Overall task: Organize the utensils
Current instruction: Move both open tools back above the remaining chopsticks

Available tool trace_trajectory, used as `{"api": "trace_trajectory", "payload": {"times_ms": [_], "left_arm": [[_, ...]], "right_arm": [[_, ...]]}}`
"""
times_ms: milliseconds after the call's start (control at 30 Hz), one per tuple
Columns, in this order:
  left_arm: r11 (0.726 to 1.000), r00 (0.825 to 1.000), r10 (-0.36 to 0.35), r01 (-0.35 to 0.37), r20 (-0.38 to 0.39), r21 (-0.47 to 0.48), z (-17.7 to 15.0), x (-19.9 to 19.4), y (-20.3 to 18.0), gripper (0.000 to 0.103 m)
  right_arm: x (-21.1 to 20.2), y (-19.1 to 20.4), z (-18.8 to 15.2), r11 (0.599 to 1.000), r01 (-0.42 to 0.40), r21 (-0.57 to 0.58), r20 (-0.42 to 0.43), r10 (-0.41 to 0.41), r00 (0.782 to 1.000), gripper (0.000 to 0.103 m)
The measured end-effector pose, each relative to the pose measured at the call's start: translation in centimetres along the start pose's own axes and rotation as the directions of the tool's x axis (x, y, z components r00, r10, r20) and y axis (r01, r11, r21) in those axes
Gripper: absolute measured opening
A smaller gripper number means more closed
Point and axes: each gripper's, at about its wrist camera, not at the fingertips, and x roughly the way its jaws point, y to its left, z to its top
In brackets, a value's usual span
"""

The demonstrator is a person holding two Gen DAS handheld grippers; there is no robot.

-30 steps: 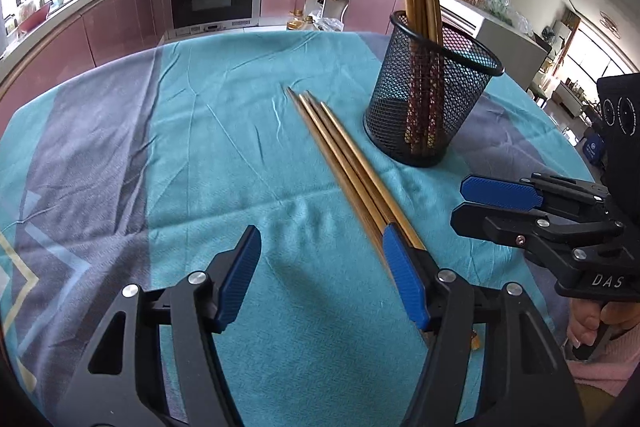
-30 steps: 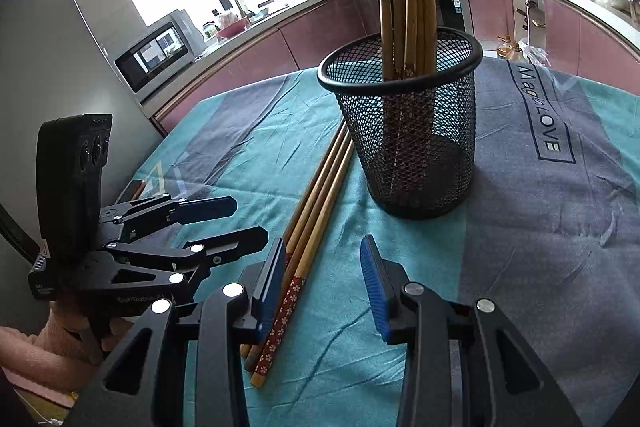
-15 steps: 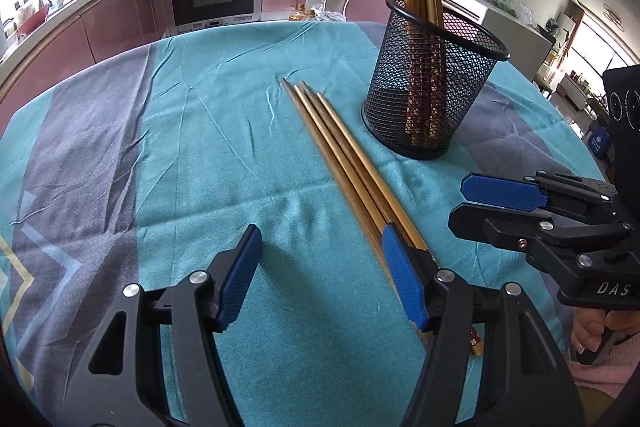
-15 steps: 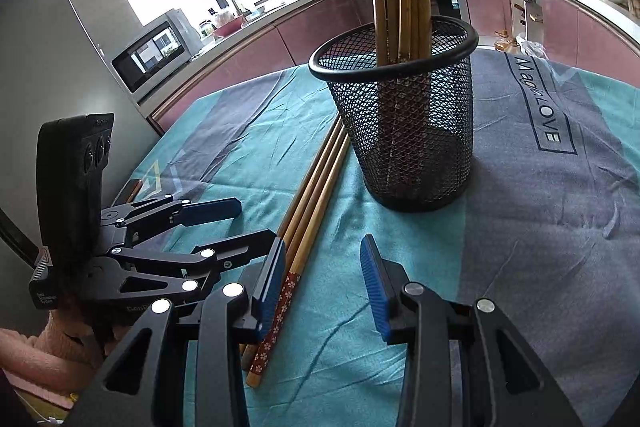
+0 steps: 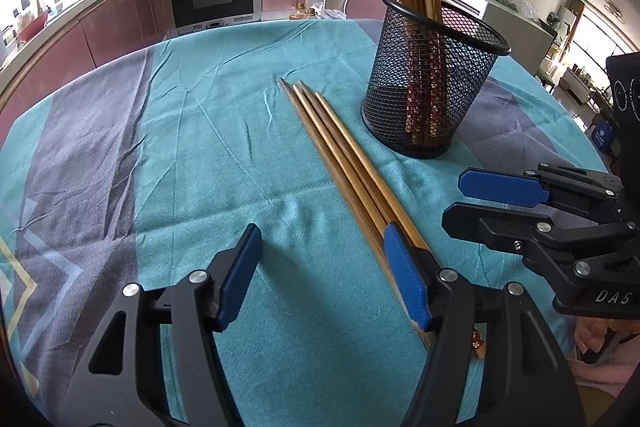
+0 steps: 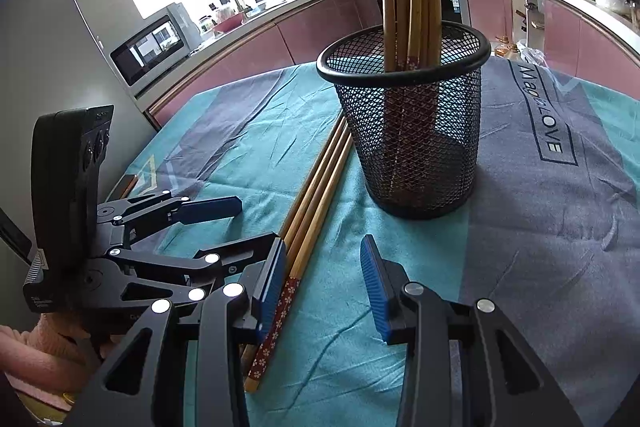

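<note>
Since the earlier frame my left claw (image 5: 322,269) barely shifted, half-open and empty, chopsticks (image 5: 344,163) on the bench (image 5: 200,147) just outside its right finger, running lengthwise toward the mesh holder (image 5: 432,83); right claw (image 6: 324,285) narrower, empty.

wooden chopsticks (image 5: 352,163), wire-mesh holder (image 5: 434,87)

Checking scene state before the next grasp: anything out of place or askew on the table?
Yes: four chopsticks lie loose on the tablecloth beside the mesh holder, while the rest stand upright inside it. Nothing is spilled or damaged, and the holder is upright. Both grippers are open and empty.
</note>
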Motion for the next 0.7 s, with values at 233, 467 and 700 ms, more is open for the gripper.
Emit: {"api": "trace_trajectory", "payload": {"times_ms": [233, 467, 700], "left_arm": [[1.000, 1.000, 0.000, 0.000, -0.006, 0.002, 0.2, 0.1, -0.2, 0.054], [1.000, 1.000, -0.002, 0.002, -0.009, -0.020, -0.1, -0.2, 0.3, 0.048], [0.999, 1.000, -0.024, 0.023, -0.014, -0.041, -0.3, -0.3, 0.9, 0.042]], "right_arm": [[0.2, 0.0, 0.2, 1.000, 0.006, 0.003, -0.004, -0.006, 1.000, 0.037], [1.1, 1.0, 0.5, 0.999, 0.028, -0.037, -0.018, -0.029, 0.999, 0.036], [2.3, 1.9, 0.7, 0.995, 0.058, -0.078, -0.043, -0.061, 0.997, 0.028]]}}
